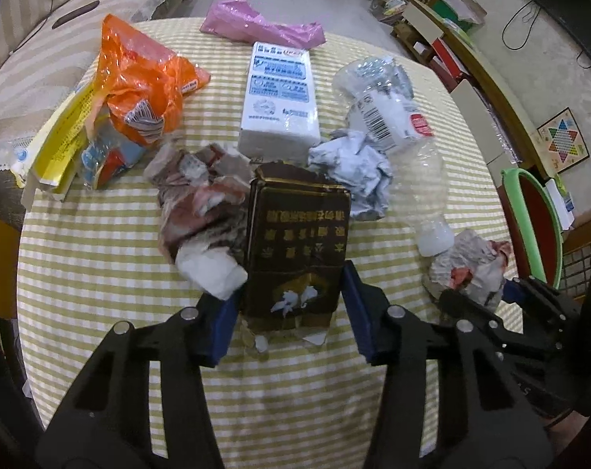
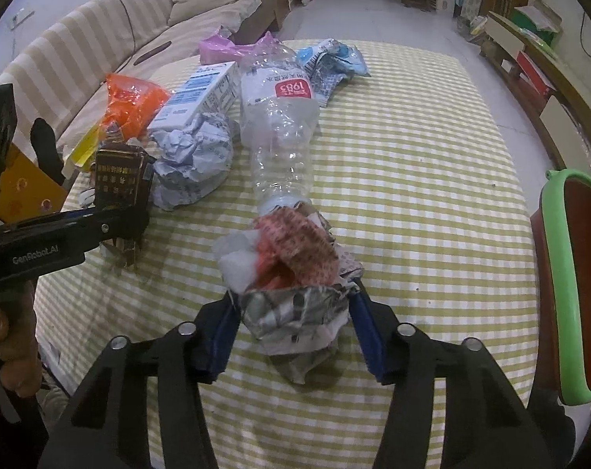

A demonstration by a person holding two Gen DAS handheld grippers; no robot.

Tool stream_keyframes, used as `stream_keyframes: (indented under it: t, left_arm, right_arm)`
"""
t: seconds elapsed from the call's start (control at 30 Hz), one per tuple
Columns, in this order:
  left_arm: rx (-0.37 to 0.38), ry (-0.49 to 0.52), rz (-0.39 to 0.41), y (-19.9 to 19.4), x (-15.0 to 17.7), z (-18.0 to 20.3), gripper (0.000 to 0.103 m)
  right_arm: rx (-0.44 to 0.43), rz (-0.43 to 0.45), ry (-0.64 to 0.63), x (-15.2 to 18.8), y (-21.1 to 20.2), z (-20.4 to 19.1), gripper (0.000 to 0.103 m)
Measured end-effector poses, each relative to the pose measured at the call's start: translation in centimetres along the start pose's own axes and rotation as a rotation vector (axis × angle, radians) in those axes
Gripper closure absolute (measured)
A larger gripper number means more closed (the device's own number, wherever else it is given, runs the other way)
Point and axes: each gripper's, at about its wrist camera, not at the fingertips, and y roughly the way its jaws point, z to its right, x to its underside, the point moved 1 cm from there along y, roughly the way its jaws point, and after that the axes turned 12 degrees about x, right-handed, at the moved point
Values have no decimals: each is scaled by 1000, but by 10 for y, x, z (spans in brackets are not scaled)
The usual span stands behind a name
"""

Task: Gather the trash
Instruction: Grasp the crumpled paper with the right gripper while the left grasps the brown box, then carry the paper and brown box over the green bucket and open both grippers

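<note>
On the table's yellow-checked cloth (image 2: pixel 412 195) lies a flattened dark brown box (image 1: pixel 297 234) with gold lettering. My left gripper (image 1: pixel 291 297) is shut on its near end, a blue pad pressing each side. In the right wrist view the same box (image 2: pixel 119 179) sits at the left in the left gripper (image 2: pixel 119 222). My right gripper (image 2: pixel 293 305) is shut on a crumpled wad of red-and-grey printed paper (image 2: pixel 291 269), which fills the gap between the pads. The left wrist view shows that wad (image 1: pixel 471 269) at the far right, in the right gripper (image 1: pixel 483 293).
A crushed clear bottle (image 2: pixel 279 117), a white crumpled paper (image 2: pixel 193 156), a tissue pack (image 1: pixel 279 93), an orange bag (image 1: pixel 139 78), a pink bag (image 1: pixel 256 23), a brownish wad (image 1: pixel 201 211) and a blue wrapper (image 2: pixel 330 62) lie on the table. A green-rimmed red bin (image 2: pixel 569 273) stands at its right edge.
</note>
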Motion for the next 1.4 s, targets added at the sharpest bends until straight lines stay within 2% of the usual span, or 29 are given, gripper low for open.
stream_keyframes:
  t: [0.53,0.8,1.17,1.4]
  left_arm:
    - [0,38,97,-60,11,22,56]
    - [-14,60,140,-84,6,36,56]
    - [-3,110,127,-78,-2,66,56]
    - [38,168,120,-67,-17,102,56]
  right_arm:
    - [-26,136,10,-2,-69,0,53]
    - [-20,188,43,-4,-89,10,53]
    - [-7,228,102,-7,-103,38,53]
    - [39,255,183,-9,-111,81,53]
